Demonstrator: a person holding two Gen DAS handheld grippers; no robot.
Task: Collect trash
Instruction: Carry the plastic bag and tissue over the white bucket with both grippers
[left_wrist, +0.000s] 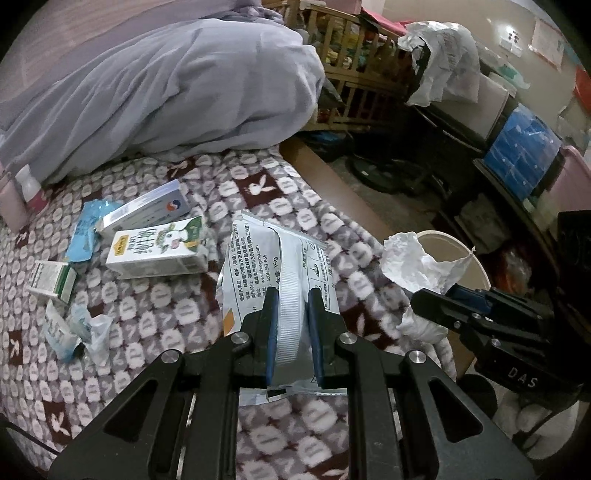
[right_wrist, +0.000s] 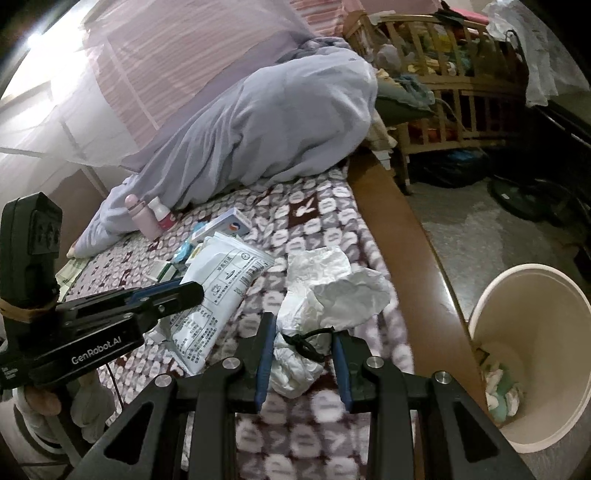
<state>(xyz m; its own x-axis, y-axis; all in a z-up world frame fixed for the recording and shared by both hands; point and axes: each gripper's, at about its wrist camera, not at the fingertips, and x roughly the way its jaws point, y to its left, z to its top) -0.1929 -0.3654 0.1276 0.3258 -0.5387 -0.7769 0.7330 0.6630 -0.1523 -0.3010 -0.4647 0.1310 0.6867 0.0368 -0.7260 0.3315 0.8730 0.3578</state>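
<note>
My left gripper (left_wrist: 292, 295) is shut on a white printed foil pouch (left_wrist: 275, 258), held above the patterned bed blanket (left_wrist: 155, 302); the pouch also shows in the right wrist view (right_wrist: 218, 295). My right gripper (right_wrist: 303, 326) is shut on crumpled white tissue paper (right_wrist: 332, 291) with a black hair tie on it, above the bed's edge; the tissue also shows in the left wrist view (left_wrist: 417, 266). A cream trash bin (right_wrist: 532, 332) stands on the floor to the right, with some trash inside. More trash lies on the blanket: a milk carton (left_wrist: 159, 251), a white-blue box (left_wrist: 147, 208), a blue wrapper (left_wrist: 85, 229), a small green-white box (left_wrist: 51, 282) and clear wrappers (left_wrist: 81, 332).
A grey duvet (left_wrist: 166, 92) is piled at the head of the bed. A pink bottle (right_wrist: 142, 218) and a white bottle (right_wrist: 160, 212) stand by it. A brown wooden bed rail (right_wrist: 399, 229) runs between bed and bin. A wooden crib (right_wrist: 443, 92) and clutter stand beyond.
</note>
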